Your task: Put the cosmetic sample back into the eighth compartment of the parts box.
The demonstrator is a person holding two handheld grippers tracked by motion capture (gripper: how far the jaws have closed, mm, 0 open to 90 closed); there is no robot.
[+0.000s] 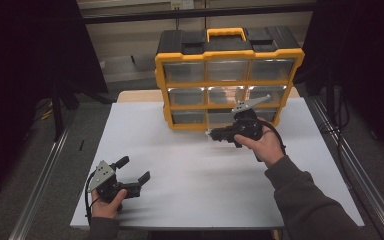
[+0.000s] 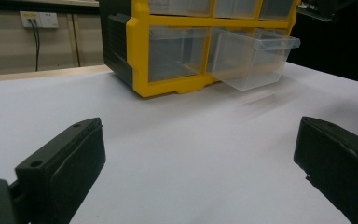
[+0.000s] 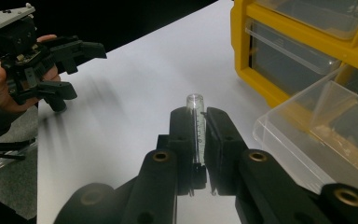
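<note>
A yellow and black organizer [image 1: 228, 54] with clear drawers stands at the back of the white table [image 1: 180, 150]. Its bottom middle drawer [image 2: 254, 56] is pulled out. In the right gripper view that drawer [image 3: 317, 135] lies just right of the jaws. My right gripper [image 1: 215, 134] hovers in front of it, shut on a small clear tube [image 3: 196, 122] that sticks out past the fingertips. My left gripper [image 1: 134, 168] rests near the table's front left, jaws wide open with nothing between them, pointing toward the organizer [image 2: 168, 46].
Bare white tabletop spreads between the two grippers. The other hand and the left gripper [image 3: 51, 65] appear far off in the right gripper view. Metal rails [image 1: 40, 185] run along both sides of the table, with dark curtains beyond.
</note>
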